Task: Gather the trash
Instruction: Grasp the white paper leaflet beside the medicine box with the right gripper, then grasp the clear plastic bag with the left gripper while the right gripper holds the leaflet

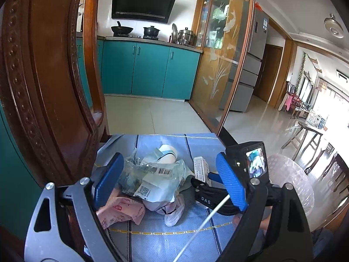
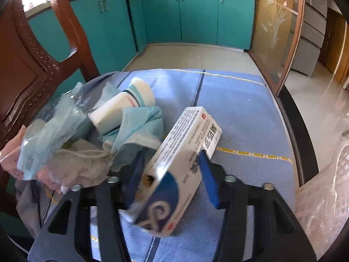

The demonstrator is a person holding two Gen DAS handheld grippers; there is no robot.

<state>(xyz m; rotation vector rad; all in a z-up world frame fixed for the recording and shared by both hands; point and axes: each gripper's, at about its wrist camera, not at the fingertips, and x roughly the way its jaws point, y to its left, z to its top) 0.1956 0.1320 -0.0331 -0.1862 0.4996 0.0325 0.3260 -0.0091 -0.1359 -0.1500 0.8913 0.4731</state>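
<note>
A heap of trash lies on the blue striped tablecloth (image 1: 165,235): a clear plastic bag (image 1: 152,174) with a barcode, a white paper cup (image 1: 168,155), a pink wrapper (image 1: 122,211) and a crumpled blue face mask (image 2: 139,128). My left gripper (image 1: 170,159) is open wide, its blue pads on either side of the bag. My right gripper (image 2: 172,155) is shut on a white and blue medicine box (image 2: 185,144), which is tilted with its far end up, just right of the heap. The left wrist view shows the same box (image 1: 200,168) in the right gripper (image 1: 207,176).
A carved wooden chair back (image 1: 50,87) stands close on the left of the table. A white mesh basket (image 1: 292,181) lined with clear plastic sits at the right, beyond the table edge. Teal cabinets (image 2: 196,15) and a glass sliding door (image 2: 277,32) lie further off.
</note>
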